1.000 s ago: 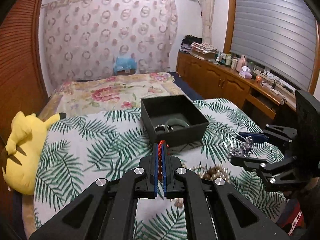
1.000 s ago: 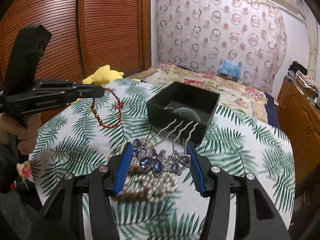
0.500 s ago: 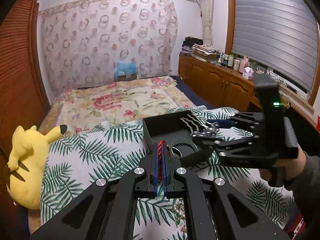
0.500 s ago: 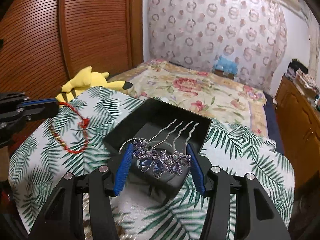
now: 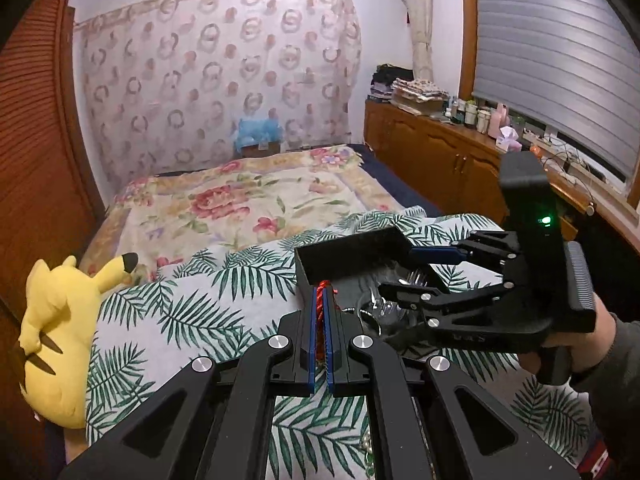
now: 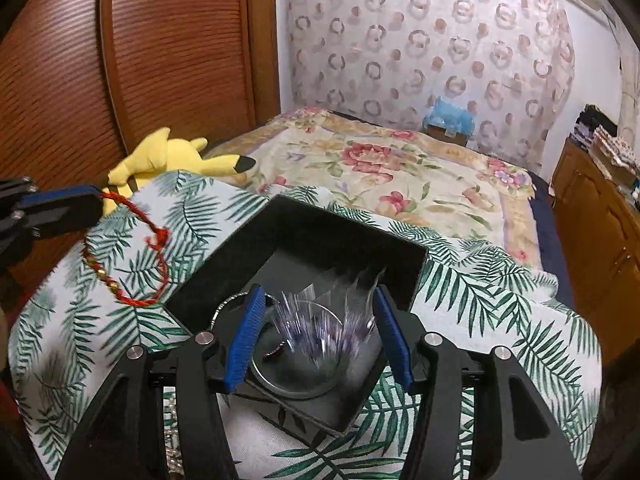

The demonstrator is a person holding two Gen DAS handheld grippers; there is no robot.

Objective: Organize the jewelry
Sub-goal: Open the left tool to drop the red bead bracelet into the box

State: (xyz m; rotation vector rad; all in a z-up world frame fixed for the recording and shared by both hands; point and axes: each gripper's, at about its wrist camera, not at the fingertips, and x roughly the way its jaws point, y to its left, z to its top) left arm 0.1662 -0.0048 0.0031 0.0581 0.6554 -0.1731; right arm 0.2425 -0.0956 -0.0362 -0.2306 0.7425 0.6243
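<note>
1. Bed (image 6: 400, 168), floral cover, fills the far half of both views. A palm-leaf cloth (image 6: 480, 320) is spread over its near end; that is my work surface.
2. Yellow plush toy (image 5: 60, 320) lies at the left edge of the cloth, by the wooden slatted doors.
3. Black open box (image 6: 352, 248) sits on the leaf cloth, one corner toward my right wrist camera. Inside on its floor: a clear ring-shaped bangle (image 6: 296, 384), a thin silver hoop partly seen behind my blue pad, and a small dark red piece I cannot identify.
4. My right gripper (image 6: 316, 336) hangs over the near part of the box, its jaws opening, blue pads spread. The jewelled hair comb (image 6: 320, 328) is between them as a purple-and-silver smear, too blurred to tell whether it touches either pad or the box floor; prongs point toward the far wall of the box.
5. My left gripper (image 5: 319, 312) is just outside the box's left corner, pads pressed together on the red cord bracelet (image 6: 132, 264). From the right view its loop, with gold beads along one side, dangles free above the cloth.
6. Pearl strand (image 6: 172, 440) on the cloth by my right gripper, mostly hidden.
</note>
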